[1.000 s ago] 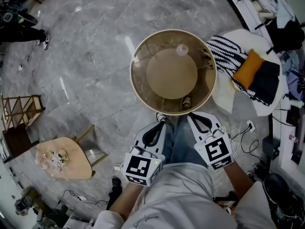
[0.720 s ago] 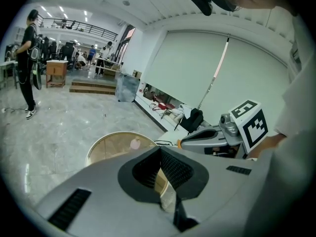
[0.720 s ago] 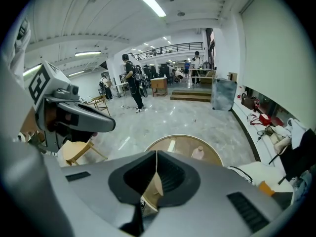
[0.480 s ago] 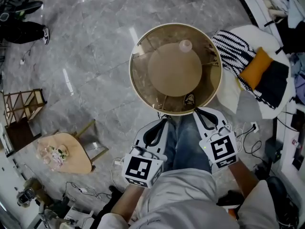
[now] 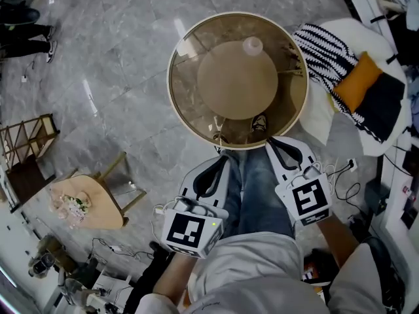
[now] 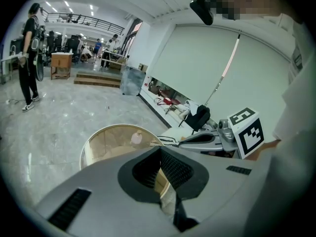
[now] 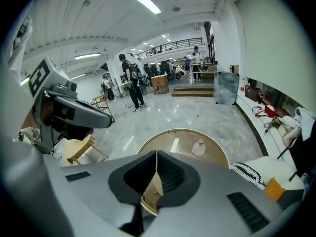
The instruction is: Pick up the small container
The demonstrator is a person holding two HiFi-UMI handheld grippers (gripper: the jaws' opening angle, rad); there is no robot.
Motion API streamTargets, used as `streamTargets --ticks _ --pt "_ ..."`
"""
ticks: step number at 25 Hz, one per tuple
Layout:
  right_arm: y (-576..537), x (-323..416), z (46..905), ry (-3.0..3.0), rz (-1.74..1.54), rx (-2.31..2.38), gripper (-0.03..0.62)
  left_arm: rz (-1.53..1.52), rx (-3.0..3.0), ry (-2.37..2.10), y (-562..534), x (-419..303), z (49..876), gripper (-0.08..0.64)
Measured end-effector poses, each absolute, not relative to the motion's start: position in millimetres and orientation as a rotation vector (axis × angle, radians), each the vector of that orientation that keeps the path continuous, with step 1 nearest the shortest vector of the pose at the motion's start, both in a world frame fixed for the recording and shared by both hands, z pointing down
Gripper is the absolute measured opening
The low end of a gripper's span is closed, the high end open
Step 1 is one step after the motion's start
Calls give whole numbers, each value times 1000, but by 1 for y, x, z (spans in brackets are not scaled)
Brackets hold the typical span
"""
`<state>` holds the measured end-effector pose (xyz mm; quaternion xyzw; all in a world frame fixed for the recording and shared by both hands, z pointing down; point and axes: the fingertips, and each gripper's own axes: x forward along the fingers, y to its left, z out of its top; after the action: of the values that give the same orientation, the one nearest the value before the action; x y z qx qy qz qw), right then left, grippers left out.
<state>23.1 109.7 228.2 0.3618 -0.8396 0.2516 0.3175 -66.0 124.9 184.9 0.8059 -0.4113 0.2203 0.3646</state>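
- Grey marble floor [image 5: 118, 64] filled most of the head view.
- On it stood a round glass-topped table [image 5: 170, 87] with a pale wooden rim and a wooden base showing through the glass.
- To its right, a white armchair [image 5: 340, 30] held a black-and-white striped cloth [image 5: 321, 57], an orange cushion [image 5: 360, 82] and a dark cloth [image 5: 386, 106].
- At the lower left, a small wooden side table [image 5: 105, 208] carried a pale bunch of flowers [image 5: 73, 205].
- The left gripper [image 5: 222, 167] was held over the person's lap, short of the table's near edge. Its jaws met at the tips with nothing between them.
- The right gripper [image 5: 272, 146] was beside it, its tips just at the near rim in the head view. Its jaws were pressed together and empty too.
- The small container [image 5: 252, 45], a pale translucent bottle with a narrow neck, stood upright on the far side of the glass top, well apart from both grippers. Its contents could not be made out.
- Compared with a second before, the table filled more of the head view and lay higher in it, and the container with it.
- The container had kept its spot on the glass, both grippers had stayed closed, and the right marker cube sat a little further right.
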Motion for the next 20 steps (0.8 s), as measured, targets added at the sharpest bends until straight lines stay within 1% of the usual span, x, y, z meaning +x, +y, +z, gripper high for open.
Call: streamTargets --ticks 20 --pt "86 30 303 -2198 764 965 15 566 1967 -1072 106 -65 259 17"
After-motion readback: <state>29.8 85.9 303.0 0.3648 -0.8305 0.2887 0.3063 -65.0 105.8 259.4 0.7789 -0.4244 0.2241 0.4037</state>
